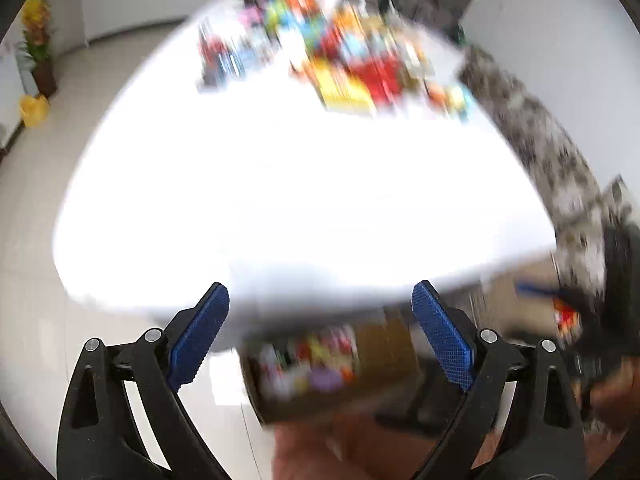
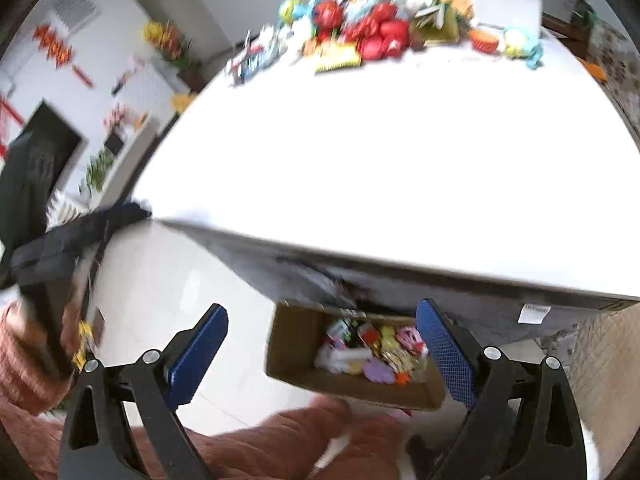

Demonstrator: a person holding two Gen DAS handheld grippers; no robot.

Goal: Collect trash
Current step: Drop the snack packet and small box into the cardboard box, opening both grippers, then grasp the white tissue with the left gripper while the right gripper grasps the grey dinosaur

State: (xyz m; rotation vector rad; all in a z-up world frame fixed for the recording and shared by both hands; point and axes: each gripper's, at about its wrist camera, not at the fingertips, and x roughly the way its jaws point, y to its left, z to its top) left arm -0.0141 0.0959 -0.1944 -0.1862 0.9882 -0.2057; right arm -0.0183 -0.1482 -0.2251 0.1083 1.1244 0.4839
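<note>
A heap of colourful wrappers and packets [image 1: 340, 52] lies at the far end of a white table [image 1: 300, 200]; it also shows in the right wrist view [image 2: 372, 32] on the table [image 2: 380, 168]. A cardboard box [image 2: 352, 360] holding several pieces of colourful trash stands on the floor below the table's near edge; it shows blurred in the left wrist view [image 1: 320, 364]. My left gripper [image 1: 320, 300] is open and empty, above the box at the table edge. My right gripper [image 2: 322, 316] is open and empty, over the box.
The left wrist view is motion-blurred. A patterned sofa [image 1: 540, 128] runs along the right of the table. A potted plant with yellow flowers [image 1: 38, 40] stands at the far left by the wall. A white box [image 2: 504, 4] sits behind the heap. Pale tiled floor [image 2: 168, 300] lies left of the table.
</note>
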